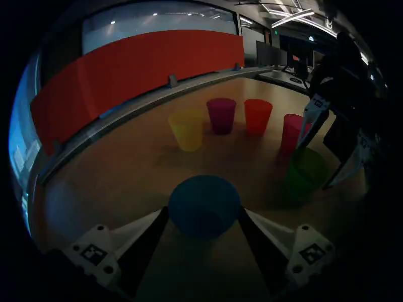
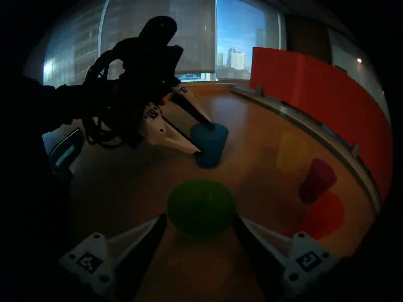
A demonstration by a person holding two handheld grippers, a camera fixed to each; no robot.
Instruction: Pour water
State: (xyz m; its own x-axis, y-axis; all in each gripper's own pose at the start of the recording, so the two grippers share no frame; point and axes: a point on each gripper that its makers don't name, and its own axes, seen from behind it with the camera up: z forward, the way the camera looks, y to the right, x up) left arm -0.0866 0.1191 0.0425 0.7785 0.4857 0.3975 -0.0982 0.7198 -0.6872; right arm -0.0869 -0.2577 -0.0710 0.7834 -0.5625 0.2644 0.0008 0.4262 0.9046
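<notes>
Both cups are gripped and we're at the set-up for the pour. The left hand-held gripper [image 1: 203, 214] pinches the blue cup [image 1: 204, 201], a finger pressed to each side, at the bottom centre of the left gripper view. In the right gripper view the right hand-held gripper [image 2: 199, 221] does the same to the green cup [image 2: 201, 206], bottom centre there too. Which one gives and which receives? I can't tell, and the light is too dim to show water in either. Next, by my reading, one rim has to come above the other and tip slowly, with the receiving cup kept level.

Both cups look like smooth, tapered, translucent plastic, wider at the mouth, so probably light and easy to squeeze. On the wooden counter [image 1: 136, 166], mid-frame in the left gripper view, stand a yellow cup [image 1: 187, 130], a purple cup [image 1: 221, 116], an orange cup [image 1: 258, 116] and a pink cup [image 1: 292, 131].
</notes>
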